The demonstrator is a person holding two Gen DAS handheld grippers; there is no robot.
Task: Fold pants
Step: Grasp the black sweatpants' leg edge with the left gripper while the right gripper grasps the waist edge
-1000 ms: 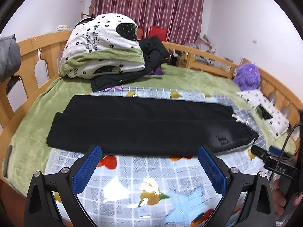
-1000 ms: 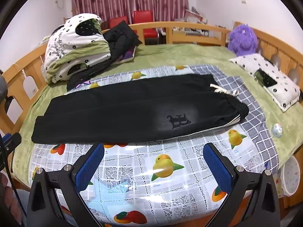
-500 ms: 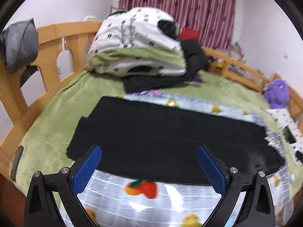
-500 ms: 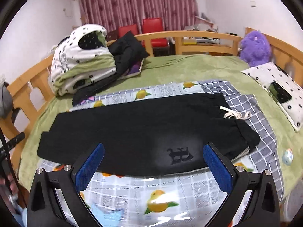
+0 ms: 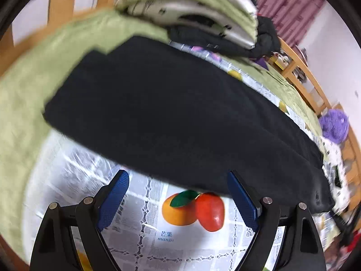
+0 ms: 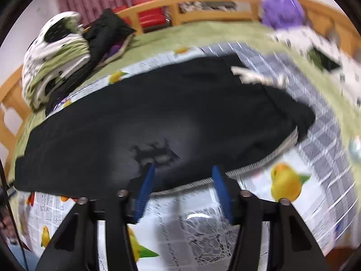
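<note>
Black pants (image 5: 171, 103) lie flat, folded lengthwise, on a fruit-print sheet (image 5: 180, 237) on the bed. Their leg ends are at the left. The waist, with a white drawstring (image 6: 255, 79), is at the right. My left gripper (image 5: 177, 174) hangs low over the near edge by the leg ends; its jaws are closing and stand wide, with the hem just at the tips. My right gripper (image 6: 183, 167) is over the near edge of the pants (image 6: 158, 113), beside a dark logo (image 6: 155, 151). Its jaws are closing with the fabric edge between the tips, and the pads do not press on it.
A folded spotted quilt (image 6: 56, 56) and dark clothes (image 6: 108, 31) are piled at the back left on the green blanket (image 5: 27, 90). A purple plush toy (image 6: 282, 6) and a spotted pillow (image 6: 315, 52) lie at the right. Wooden rails (image 6: 203, 2) ring the bed.
Both grippers have dropped close to the pants' near edge. The left view swung toward the leg ends and rolled. Both jaws narrowed, the right far more.
</note>
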